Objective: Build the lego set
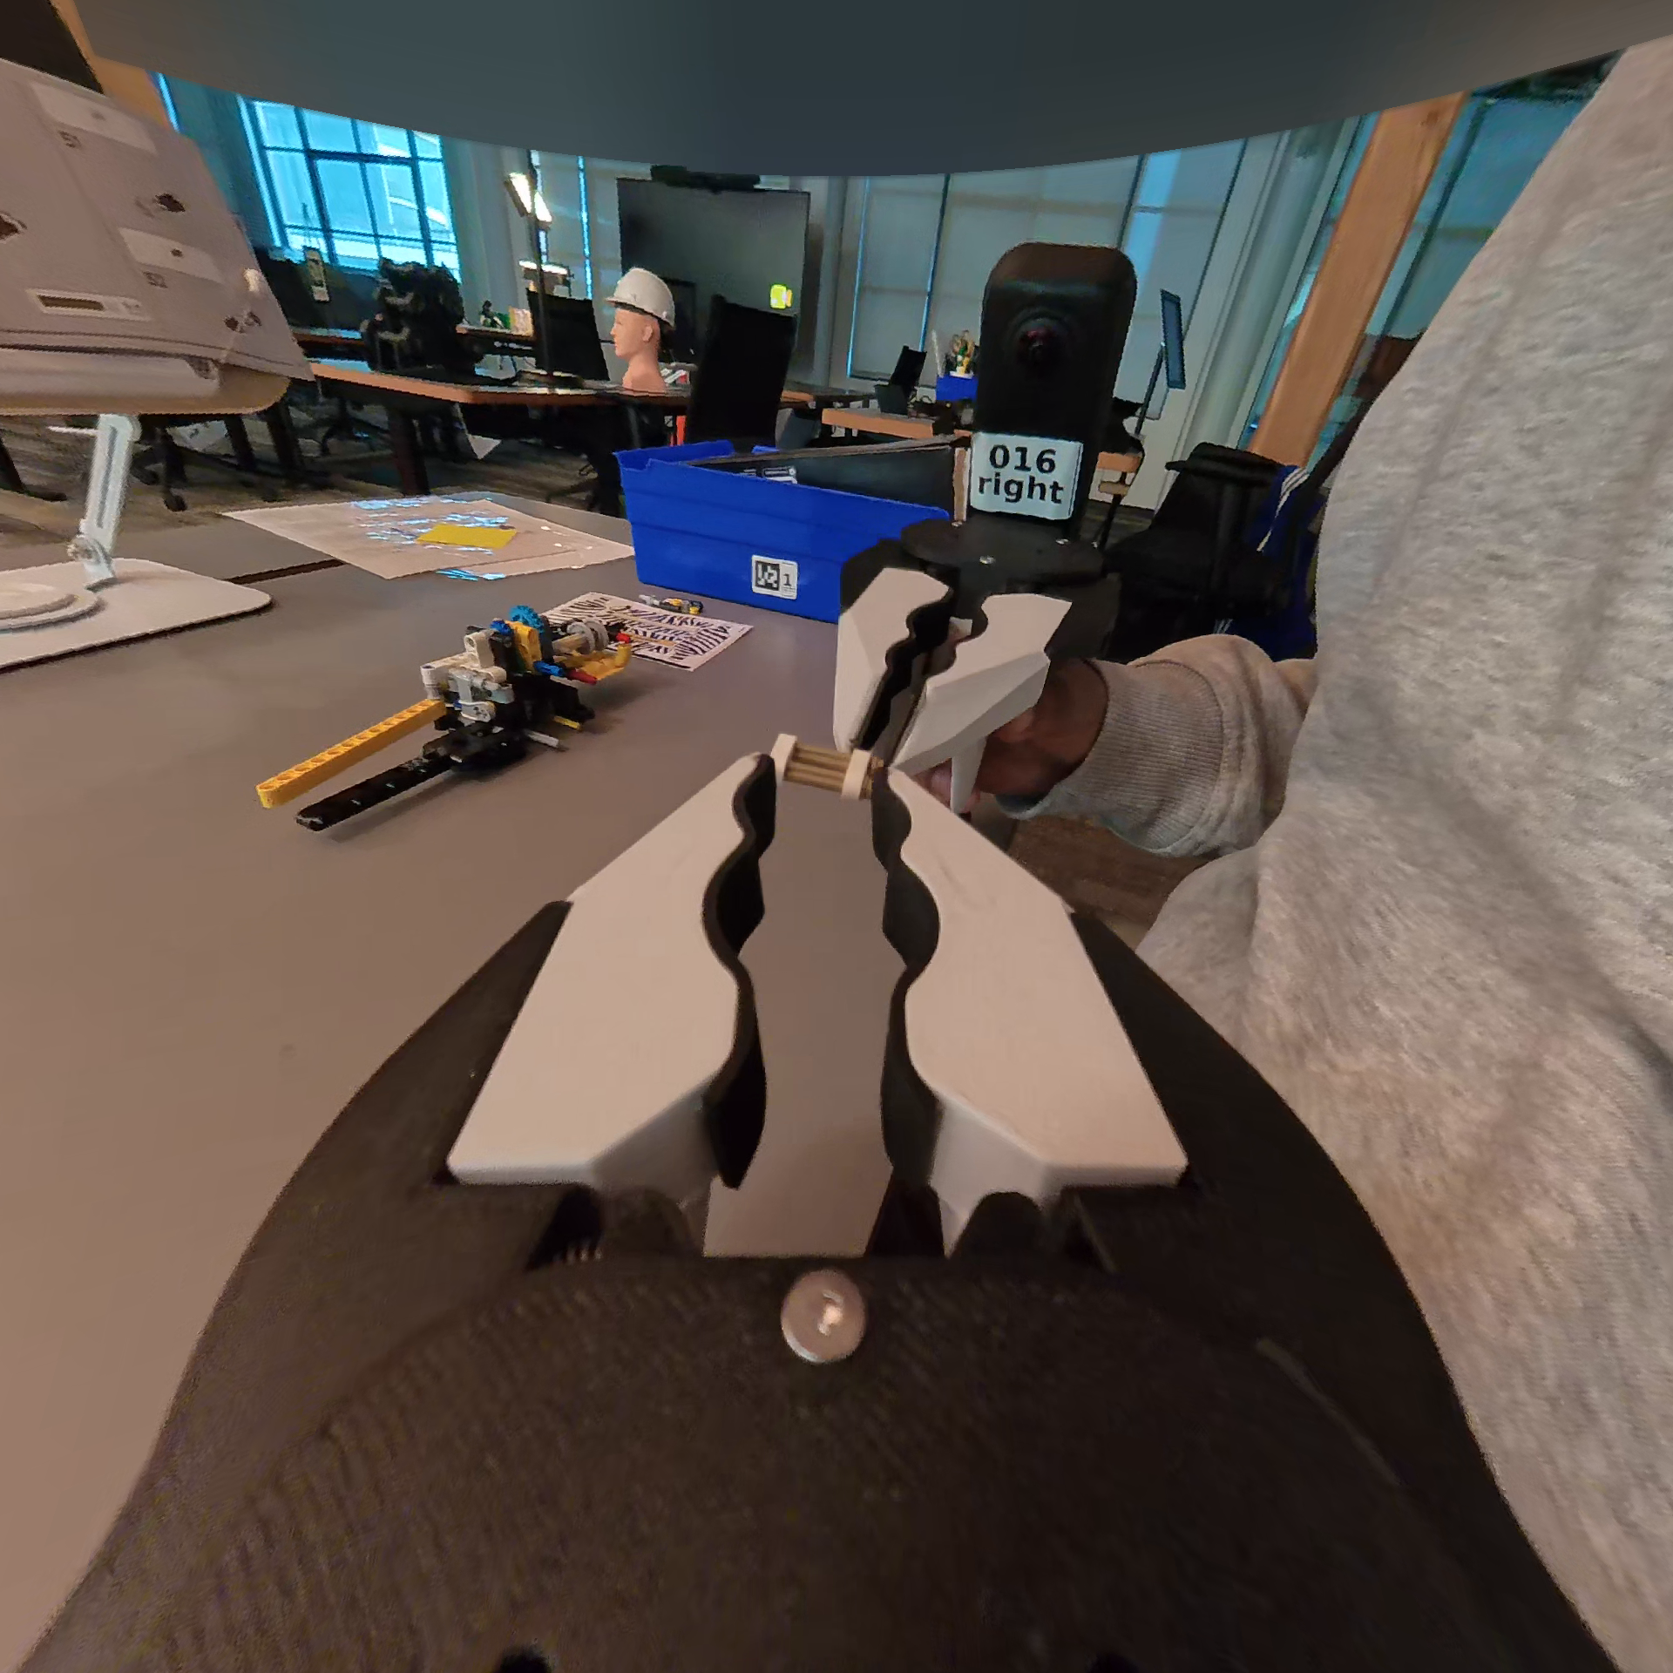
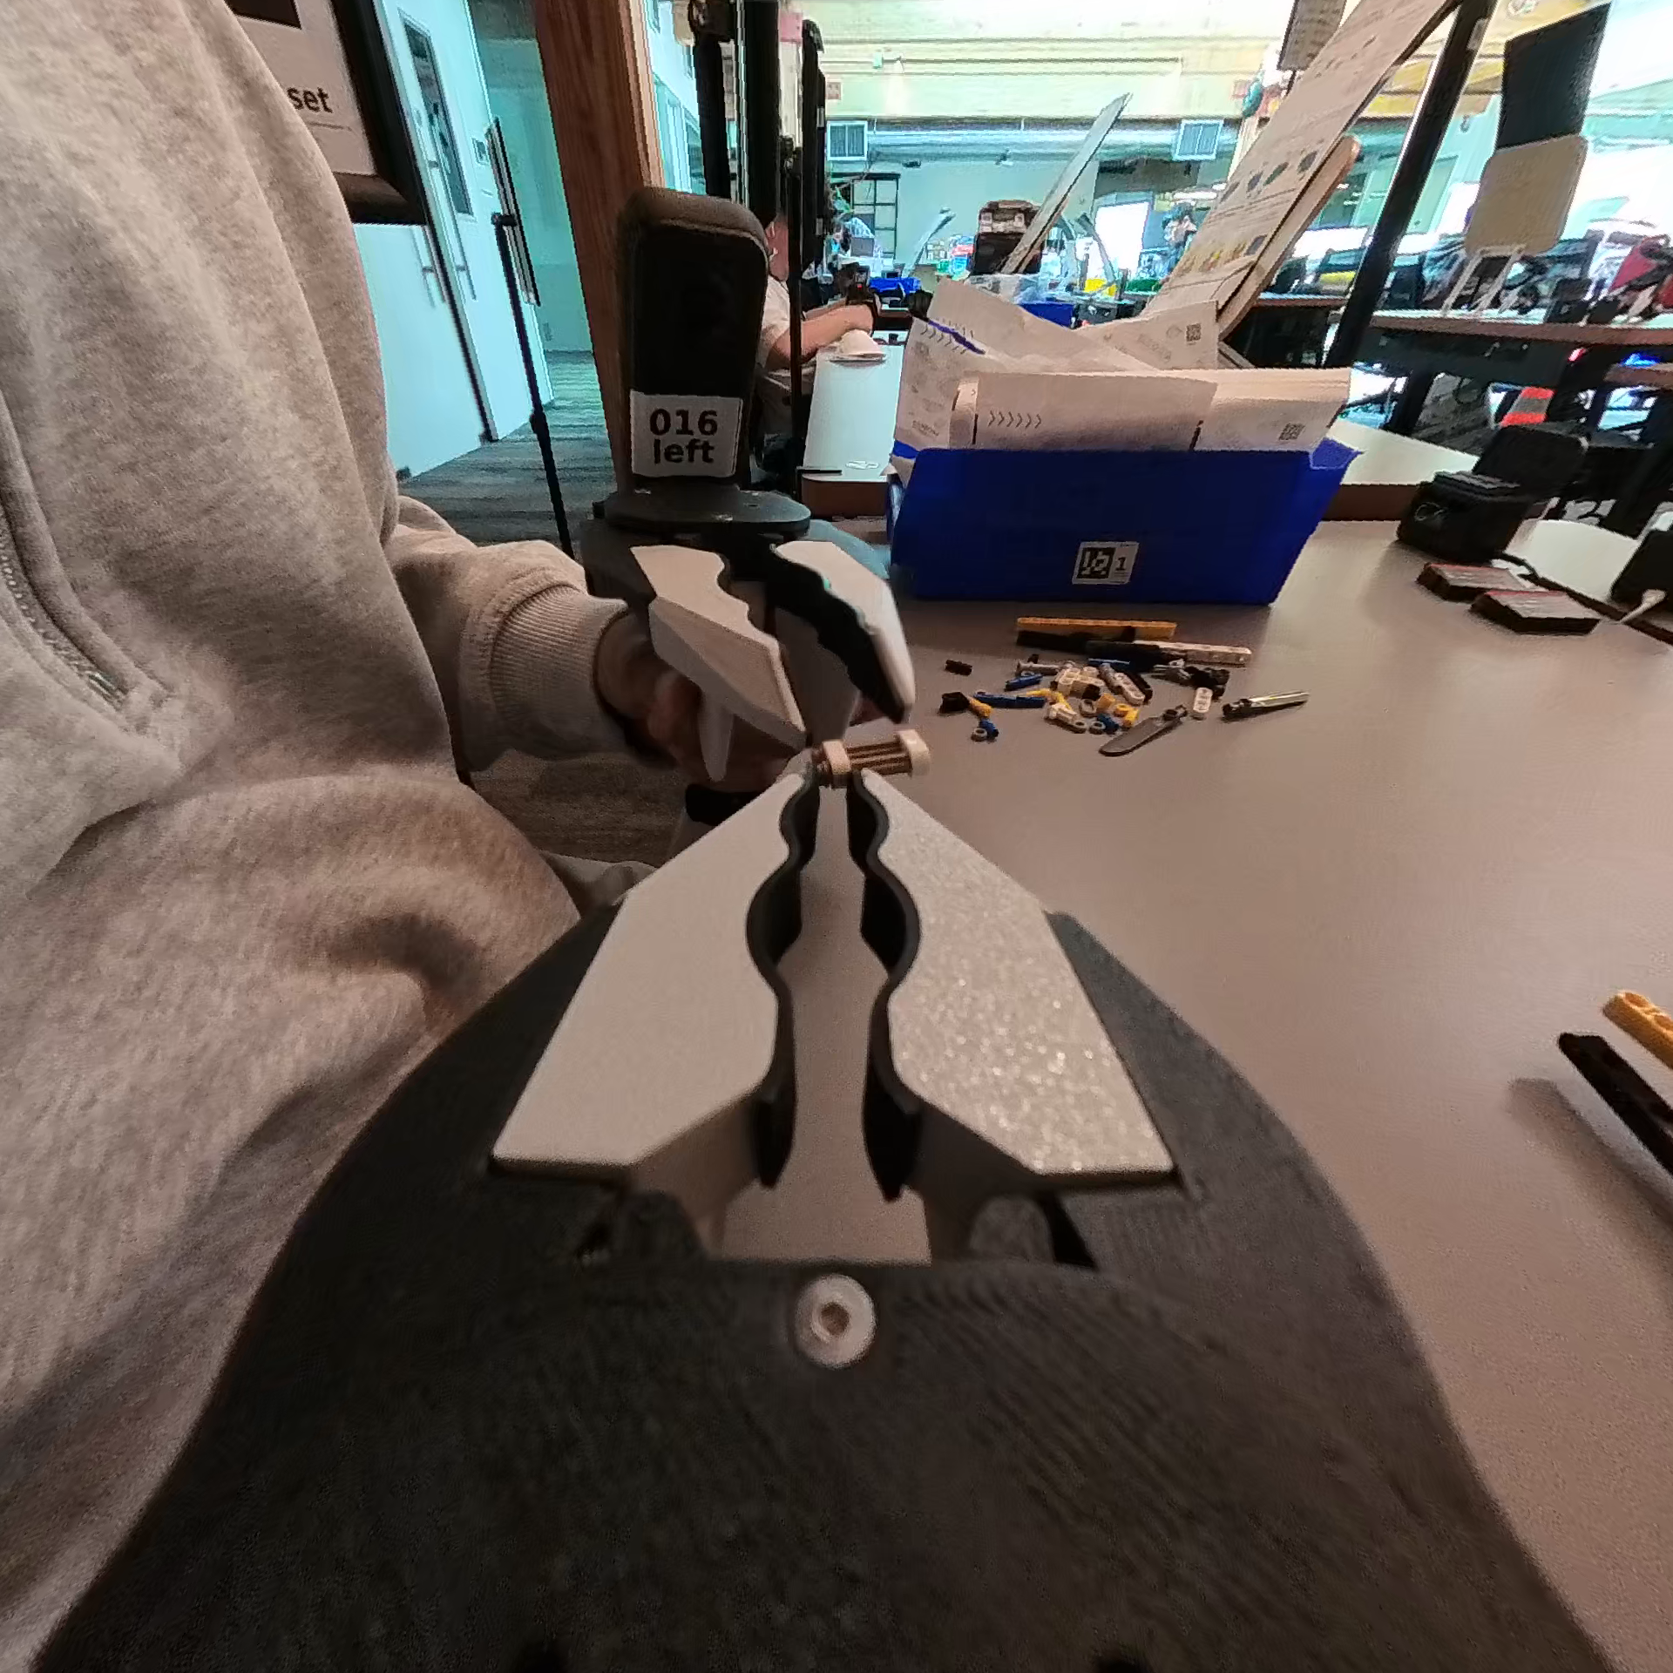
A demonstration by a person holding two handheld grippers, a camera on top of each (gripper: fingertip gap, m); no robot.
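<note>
Tan ribbed axle piece (image 1: 819, 768), lying crosswise at frame centre, is clamped between left tool (image 1: 819, 788) and right tool (image 2: 833, 789) tips.
</note>
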